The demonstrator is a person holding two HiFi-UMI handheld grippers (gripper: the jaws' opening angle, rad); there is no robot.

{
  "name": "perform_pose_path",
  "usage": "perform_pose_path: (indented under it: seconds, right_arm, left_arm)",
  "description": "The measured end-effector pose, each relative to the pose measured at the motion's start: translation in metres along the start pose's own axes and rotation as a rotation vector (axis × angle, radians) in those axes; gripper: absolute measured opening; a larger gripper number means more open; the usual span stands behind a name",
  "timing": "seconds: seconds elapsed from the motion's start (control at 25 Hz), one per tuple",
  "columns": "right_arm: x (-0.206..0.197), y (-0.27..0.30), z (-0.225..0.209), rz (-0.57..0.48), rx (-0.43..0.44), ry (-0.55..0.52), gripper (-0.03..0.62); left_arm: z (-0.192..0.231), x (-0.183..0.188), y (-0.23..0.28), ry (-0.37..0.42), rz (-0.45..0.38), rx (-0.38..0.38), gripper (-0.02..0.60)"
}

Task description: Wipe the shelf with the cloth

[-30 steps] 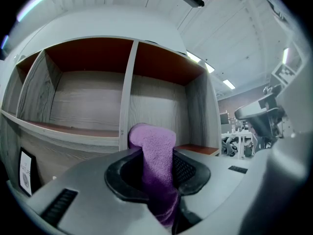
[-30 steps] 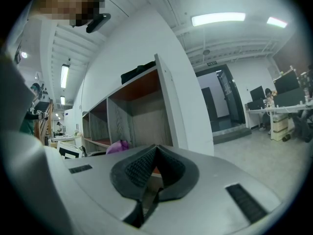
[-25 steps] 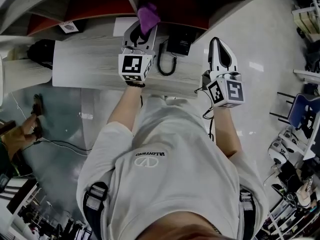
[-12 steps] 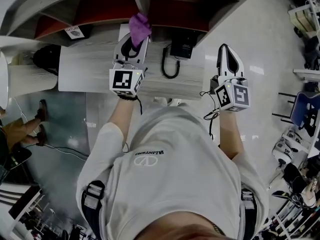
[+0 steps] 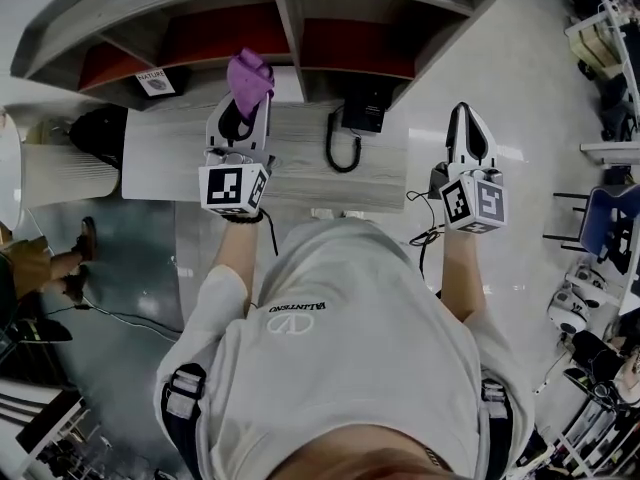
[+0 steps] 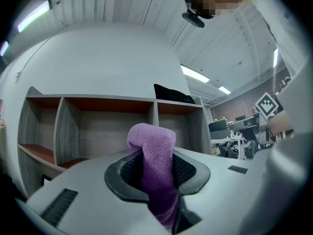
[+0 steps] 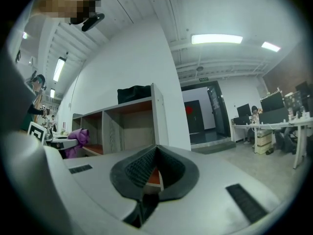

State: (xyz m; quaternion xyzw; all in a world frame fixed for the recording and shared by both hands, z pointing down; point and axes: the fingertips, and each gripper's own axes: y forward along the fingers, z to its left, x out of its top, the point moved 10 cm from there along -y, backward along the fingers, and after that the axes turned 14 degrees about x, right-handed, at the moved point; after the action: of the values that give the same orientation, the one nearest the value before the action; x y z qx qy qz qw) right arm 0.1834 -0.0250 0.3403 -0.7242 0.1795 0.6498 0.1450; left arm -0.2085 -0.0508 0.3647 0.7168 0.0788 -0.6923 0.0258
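The purple cloth (image 5: 250, 74), clamped in the left gripper (image 5: 243, 101), stands just before the shelf (image 5: 293, 30) (right gripper (image 5: 470, 128) closed, empty).

The right claw (image 7: 155, 150) fills the lower half of the frame, its jaws closed tip to tip with nothing held. A sliver of orange shows through the slit below the tips. Behind it stands the shelf (image 7: 159, 116), grey-sided, with open compartments and reddish boards. A black bag (image 7: 134, 93) lies on its top. At the left edge a purple cloth (image 7: 79, 135) sticks up from the end of the left claw (image 7: 71, 142), in front of the shelf's lower compartments. A white wall rises behind the shelf. To the right are a dark doorway (image 7: 198, 114), a bare floor (image 7: 244, 158) and desks (image 7: 266, 125) with monitors, where a person sits. A lit lamp (image 7: 216, 38) hangs from the ceiling.
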Motion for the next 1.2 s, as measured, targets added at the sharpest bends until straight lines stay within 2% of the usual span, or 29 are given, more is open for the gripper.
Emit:
perform_pose_path:
  seconds: [0.4,0.68,1.2]
  right_arm:
    - [0.009,-0.007,-0.009,-0.022,-0.045,-0.002,0.0]
    - [0.011,-0.017,-0.019,-0.027,-0.07,0.001,0.0]
    - [0.008,-0.024,-0.023,-0.023,-0.082,0.016,0.0]
  left_arm:
    - [0.004,0.012,0.003,-0.031,-0.034,-0.013,0.106]
    - [0.008,0.018,0.004,-0.035,-0.048,0.013,0.106]
    - [0.009,0.011,0.005,-0.029,-0.027,-0.002,0.106]
